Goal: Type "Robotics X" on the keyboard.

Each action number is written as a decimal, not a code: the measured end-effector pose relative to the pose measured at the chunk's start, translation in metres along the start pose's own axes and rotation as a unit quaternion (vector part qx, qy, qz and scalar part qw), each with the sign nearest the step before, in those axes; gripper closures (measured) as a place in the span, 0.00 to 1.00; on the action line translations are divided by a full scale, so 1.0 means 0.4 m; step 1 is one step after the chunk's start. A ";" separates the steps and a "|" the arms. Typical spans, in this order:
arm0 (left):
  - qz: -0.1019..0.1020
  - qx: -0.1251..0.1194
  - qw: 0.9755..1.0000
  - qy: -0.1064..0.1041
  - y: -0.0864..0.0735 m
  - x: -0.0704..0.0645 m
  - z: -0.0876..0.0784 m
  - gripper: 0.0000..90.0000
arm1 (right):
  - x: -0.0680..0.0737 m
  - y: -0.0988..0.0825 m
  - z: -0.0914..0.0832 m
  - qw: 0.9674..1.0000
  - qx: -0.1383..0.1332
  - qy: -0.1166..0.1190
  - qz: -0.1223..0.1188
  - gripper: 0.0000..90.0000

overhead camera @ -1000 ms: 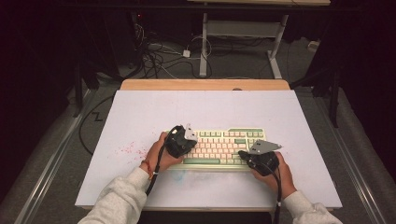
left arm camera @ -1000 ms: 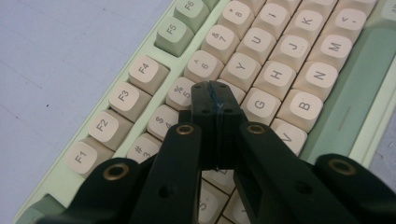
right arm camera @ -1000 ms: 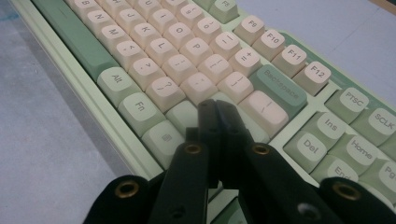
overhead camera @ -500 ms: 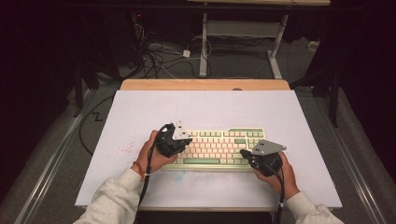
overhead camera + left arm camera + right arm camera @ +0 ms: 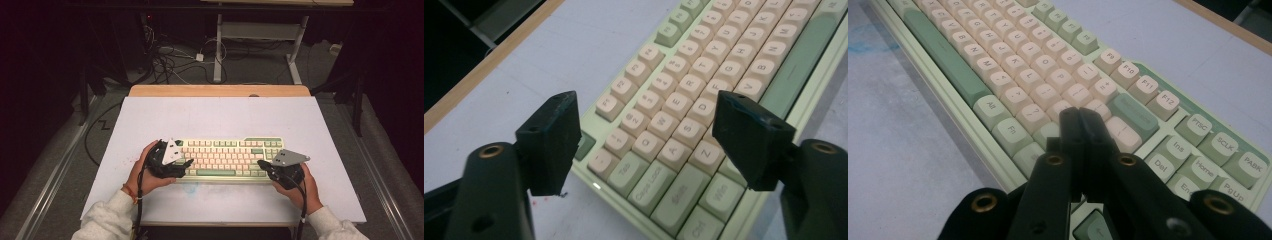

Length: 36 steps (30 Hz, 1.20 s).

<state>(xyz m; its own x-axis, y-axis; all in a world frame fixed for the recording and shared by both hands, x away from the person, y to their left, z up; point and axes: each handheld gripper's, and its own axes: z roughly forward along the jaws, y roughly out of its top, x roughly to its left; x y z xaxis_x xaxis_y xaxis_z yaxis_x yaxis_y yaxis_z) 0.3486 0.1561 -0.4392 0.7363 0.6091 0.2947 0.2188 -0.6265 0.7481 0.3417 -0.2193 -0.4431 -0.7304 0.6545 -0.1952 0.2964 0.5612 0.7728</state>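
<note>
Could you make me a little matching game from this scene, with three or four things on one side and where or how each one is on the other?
Things:
1. left gripper
2. right gripper
3. keyboard
4. space bar

States or places:
A. long green key in the row nearest the person
B. jaws shut, tips over the keys at the keyboard's right end
C. jaws wide apart, nothing between them, at the keyboard's left end
D. lies flat on the pale table cover, between the two hands

Pairs: 1-C, 2-B, 3-D, 4-A
</note>
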 end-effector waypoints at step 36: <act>-0.033 0.043 0.998 0.023 -0.171 -0.023 -0.080 0.20 | 0.018 0.121 0.147 0.999 0.018 0.025 -0.017 1.00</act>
<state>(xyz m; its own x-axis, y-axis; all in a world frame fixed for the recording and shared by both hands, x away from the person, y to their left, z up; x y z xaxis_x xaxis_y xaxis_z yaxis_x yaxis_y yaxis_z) 0.3062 0.2088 -0.4739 0.6887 0.6710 0.2746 0.3220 -0.6224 0.7134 0.3871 -0.1575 -0.4425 -0.7706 0.6083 -0.1900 0.2913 0.6013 0.7440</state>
